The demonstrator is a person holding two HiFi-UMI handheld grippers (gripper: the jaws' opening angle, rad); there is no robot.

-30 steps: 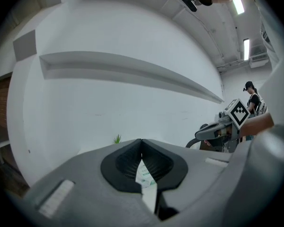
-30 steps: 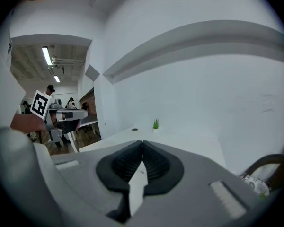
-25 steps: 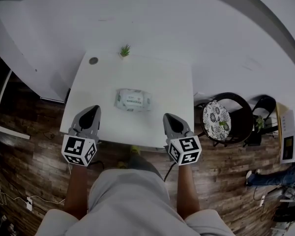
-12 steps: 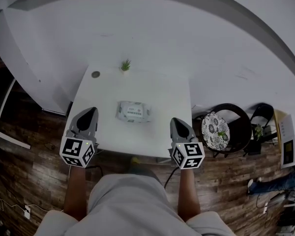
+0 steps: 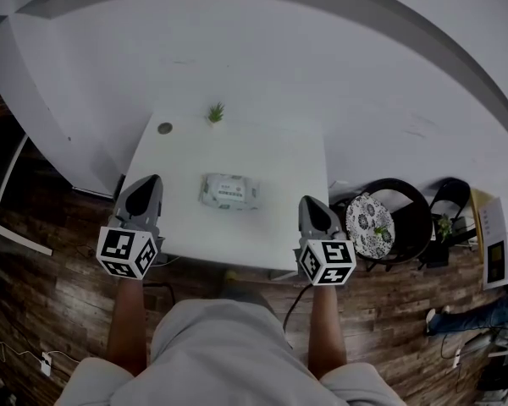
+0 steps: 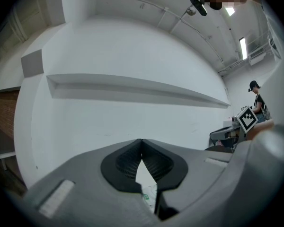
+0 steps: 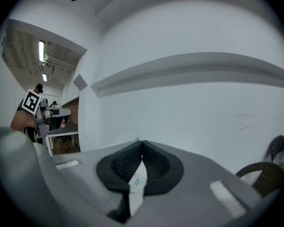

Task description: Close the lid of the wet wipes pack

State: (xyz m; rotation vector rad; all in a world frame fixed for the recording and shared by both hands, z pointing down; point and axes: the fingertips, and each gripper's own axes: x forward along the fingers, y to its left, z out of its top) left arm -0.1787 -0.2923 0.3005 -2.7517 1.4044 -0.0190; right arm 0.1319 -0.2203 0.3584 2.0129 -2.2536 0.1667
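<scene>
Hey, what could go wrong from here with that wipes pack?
The wet wipes pack lies loose on the table. A one-sided press from the shut left gripper or right gripper might slide it toward the small plant rather than snap the lid. Its lid is too small to make out, so a press could land off it.

No words or numbers can be read: the label on the wet wipes pack has print too small to make out, and the cube on the left gripper and the cube on the right gripper show only black-and-white square patterns.
</scene>
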